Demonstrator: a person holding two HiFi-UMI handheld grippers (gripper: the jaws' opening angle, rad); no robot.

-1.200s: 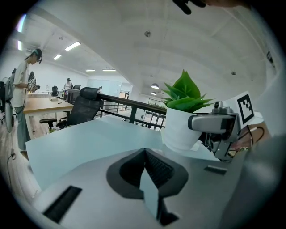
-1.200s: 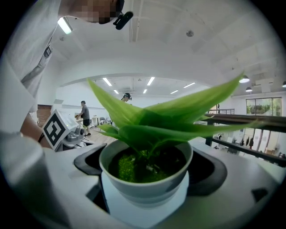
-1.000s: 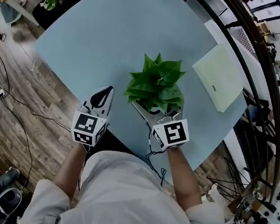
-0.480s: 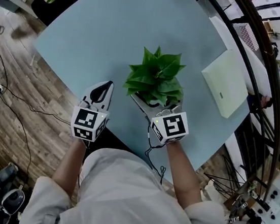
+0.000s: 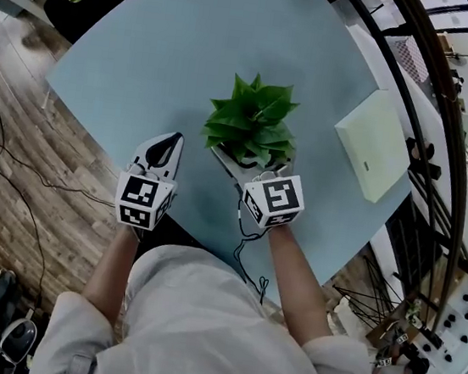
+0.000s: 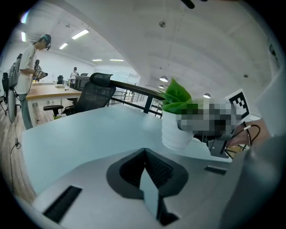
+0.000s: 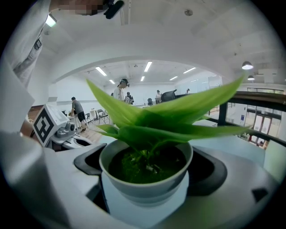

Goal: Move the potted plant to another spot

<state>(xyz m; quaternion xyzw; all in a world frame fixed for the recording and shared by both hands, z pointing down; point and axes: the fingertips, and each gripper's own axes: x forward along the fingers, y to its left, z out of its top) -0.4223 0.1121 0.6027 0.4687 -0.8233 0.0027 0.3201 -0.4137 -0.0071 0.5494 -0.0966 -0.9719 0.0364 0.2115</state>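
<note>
The potted plant [image 5: 251, 124], broad green leaves in a white pot, stands near the front of the light blue table [image 5: 167, 45]. My right gripper [image 5: 253, 160] is shut on the pot, one jaw on each side. In the right gripper view the pot [image 7: 145, 179] fills the space between the jaws of the right gripper [image 7: 145, 165]. My left gripper [image 5: 167, 141] is shut and empty, left of the plant over the table's front edge. In the left gripper view the left gripper [image 6: 145, 154] has its jaws together, and the pot [image 6: 175, 132] shows to the right. I cannot tell whether the pot touches the table.
A pale green flat pad [image 5: 372, 144] lies at the table's right corner. A black railing [image 5: 435, 123] curves along the right side. Wooden floor with cables lies to the left. A black office chair [image 6: 96, 91] and a standing person [image 6: 27, 67] are beyond the table.
The right gripper and the plant have shifted a little to the left, away from the green pad. The left gripper has hardly moved.
</note>
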